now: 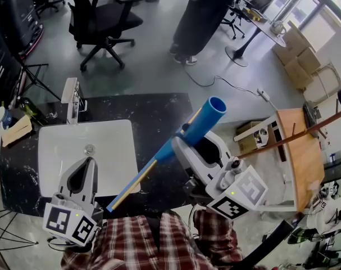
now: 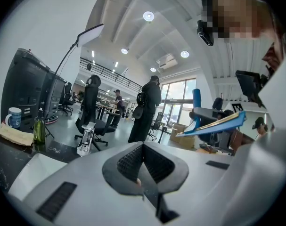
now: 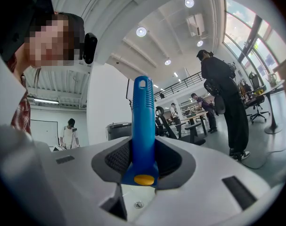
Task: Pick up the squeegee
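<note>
- Squeegee (image 1: 176, 145): clear of the worktop (image 1: 153, 114), up in the air at 3 o'clock of the sink (image 1: 58, 145), gripped by the right tool (image 1: 185, 135).
- Right tool: jaws pressed on both sides of the blue handle (image 1: 207, 117), close to its blade end; a yellow spot (image 3: 143, 179) on the squeegee just below the pads in the right gripper view.
- Handle: open round end aimed at 1 o'clock in the head view; upright between the pads in the right gripper view.
- Blade (image 1: 131, 185): running from the handle toward 7 o'clock, tan edge uppermost, passing across the sink's 5 o'clock corner and ending near the left tool (image 1: 85, 165).
- Left tool: jaws closed together, nothing between them; over the sink's 6 o'clock edge, tip toward 12 o'clock.
- Sink: white, set in the dark speckled worktop; drain (image 1: 90, 149) near its middle, tap (image 1: 72, 99) at its 12 o'clock rim.
- At 9 o'clock of the sink: tan cloth (image 1: 16, 131); mug (image 2: 13, 117) and green bottle (image 2: 39, 128) near it in the left gripper view.
- Past the worktop at 12 o'clock: black chair (image 1: 103, 21) and a standing person (image 1: 201, 16) in dark clothes on the grey floor (image 1: 153, 66).
</note>
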